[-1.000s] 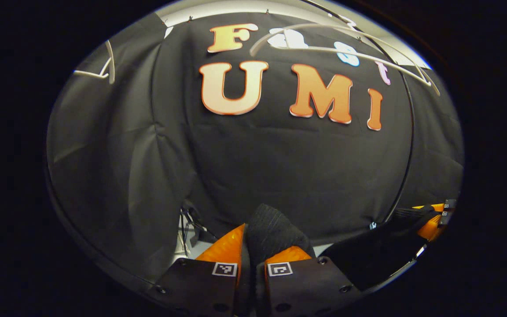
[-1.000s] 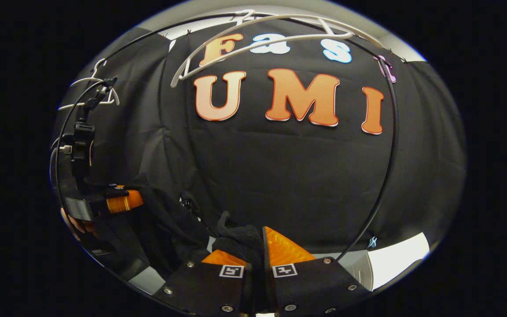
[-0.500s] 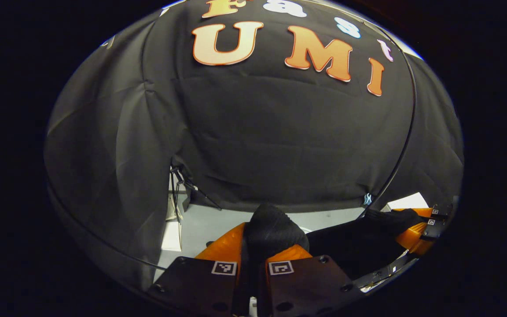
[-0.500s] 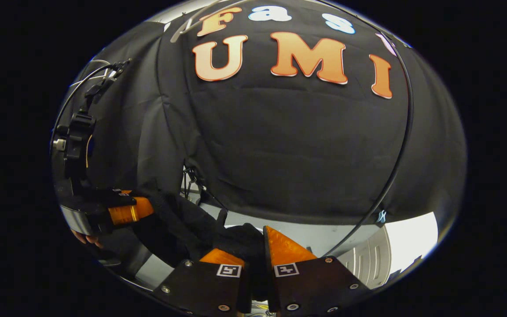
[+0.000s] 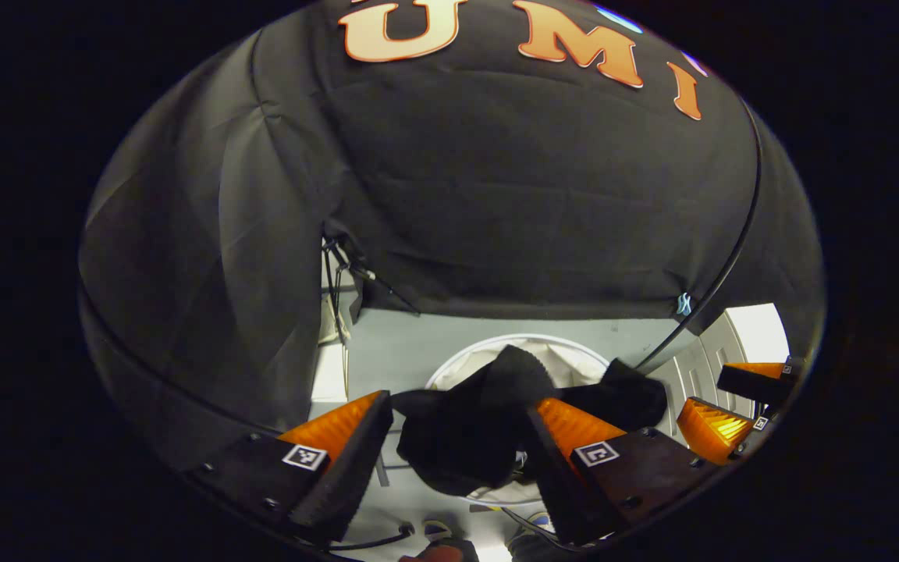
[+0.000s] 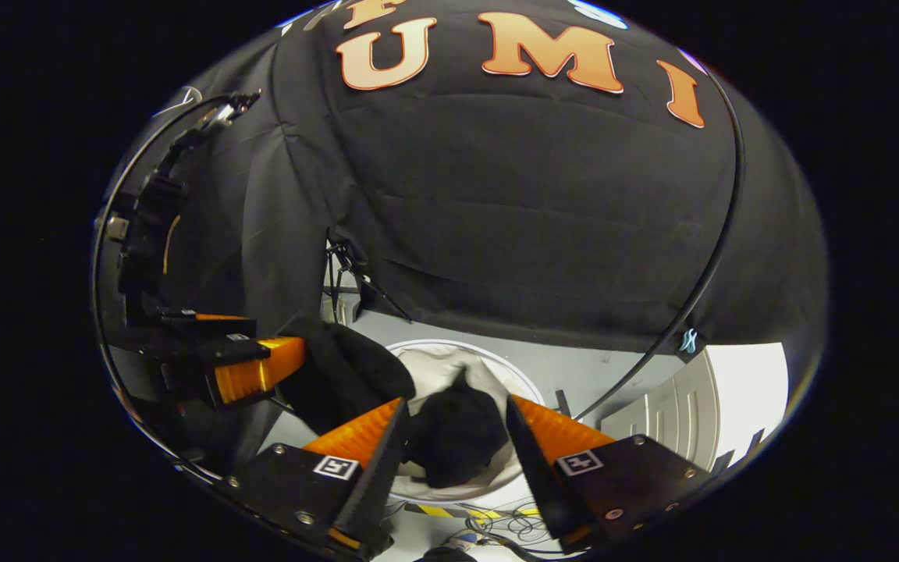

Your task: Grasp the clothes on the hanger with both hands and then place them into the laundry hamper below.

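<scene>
Left gripper view, near to far: left tool (image 5: 457, 425) at bottom of frame, fingers spread wide, nothing pinched. Black cloth (image 5: 481, 425) sits in the gap btwn them, bunched, lower centre; can't tell if it touches either finger. Behind it, the hamper (image 5: 449, 371), white round rim, pale liner, on grey floor (image 5: 395, 351), centre-bottom; cloth overlaps its opening. Right tool (image 5: 711, 402) at lower right edge, also spread. Black cable (image 5: 730, 257) arcs down the right side. Dark booth wall (image 5: 535, 195) fills upper frame.

Right gripper view, near to far: right tool (image 6: 453, 429) at bottom, fingers spread apart, not pressing on anything. Cloth (image 6: 457, 433) bunched btwn them, lower centre, over the hamper (image 6: 524, 378) mouth. A 2nd fold of the cloth (image 6: 348, 371) lies just left, next to the left tool (image 6: 250, 363) at left edge, which looks open. White panel (image 6: 738, 390) at lower right. Wall (image 6: 535, 218) behind.
</scene>
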Demonstrator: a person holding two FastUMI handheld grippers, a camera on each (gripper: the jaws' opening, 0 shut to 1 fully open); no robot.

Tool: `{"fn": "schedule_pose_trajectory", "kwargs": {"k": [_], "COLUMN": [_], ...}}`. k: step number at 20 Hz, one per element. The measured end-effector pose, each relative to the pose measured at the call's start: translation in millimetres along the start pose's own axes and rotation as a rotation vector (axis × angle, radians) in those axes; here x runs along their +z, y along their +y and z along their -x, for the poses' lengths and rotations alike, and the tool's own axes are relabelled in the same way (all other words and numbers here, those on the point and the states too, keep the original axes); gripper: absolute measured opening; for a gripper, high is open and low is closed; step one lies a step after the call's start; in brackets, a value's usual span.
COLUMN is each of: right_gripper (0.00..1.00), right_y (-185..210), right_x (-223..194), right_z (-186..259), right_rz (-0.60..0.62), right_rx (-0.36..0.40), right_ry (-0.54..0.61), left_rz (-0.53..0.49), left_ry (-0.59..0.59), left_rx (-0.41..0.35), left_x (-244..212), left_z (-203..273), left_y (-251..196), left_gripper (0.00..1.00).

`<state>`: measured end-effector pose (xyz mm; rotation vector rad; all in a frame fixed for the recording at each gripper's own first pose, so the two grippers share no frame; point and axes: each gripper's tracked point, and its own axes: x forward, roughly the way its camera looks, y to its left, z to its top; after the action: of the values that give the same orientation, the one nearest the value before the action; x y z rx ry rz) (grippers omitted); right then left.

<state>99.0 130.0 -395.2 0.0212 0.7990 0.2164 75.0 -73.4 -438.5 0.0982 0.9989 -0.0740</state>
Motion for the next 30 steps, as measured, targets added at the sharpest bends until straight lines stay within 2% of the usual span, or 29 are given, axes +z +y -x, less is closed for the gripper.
{"fn": "schedule_pose_trajectory", "kwargs": {"k": [1, 5, 18, 24, 30], "right_gripper": [0.84, 0.93, 0.93, 0.93, 0.92], "right_y": [-1.1, -4.0, -10.9, -10.2, -18.5], "right_x": [-0.4, -0.2, -4.1, 6.5, 55.2], "right_z": [0.1, 7.7, 38.4, 94.8, 175.3], "right_rz": [-0.003, -0.031, -0.082, -0.090, -0.087], "right_rx": [-0.004, -0.013, -0.045, -0.062, -0.090], "right_ry": [0.003, 0.007, -0.024, -0.114, -0.271], "left_rz": [0.012, 0.002, -0.003, 0.009, 0.076], "left_ry": [0.004, -0.025, -0.121, -0.244, -0.371], "left_rx": [-0.007, -0.015, -0.034, -0.014, -0.002], "left_x": [-4.6, 0.0, 11.8, 25.0, 48.4], "left_z": [2.0, 1.4, 43.3, 102.2, 179.0], "left_y": [2.0, 3.1, 10.1, 28.3, 49.6], "left_gripper": [0.98, 0.98, 0.98, 0.98, 0.98]}}
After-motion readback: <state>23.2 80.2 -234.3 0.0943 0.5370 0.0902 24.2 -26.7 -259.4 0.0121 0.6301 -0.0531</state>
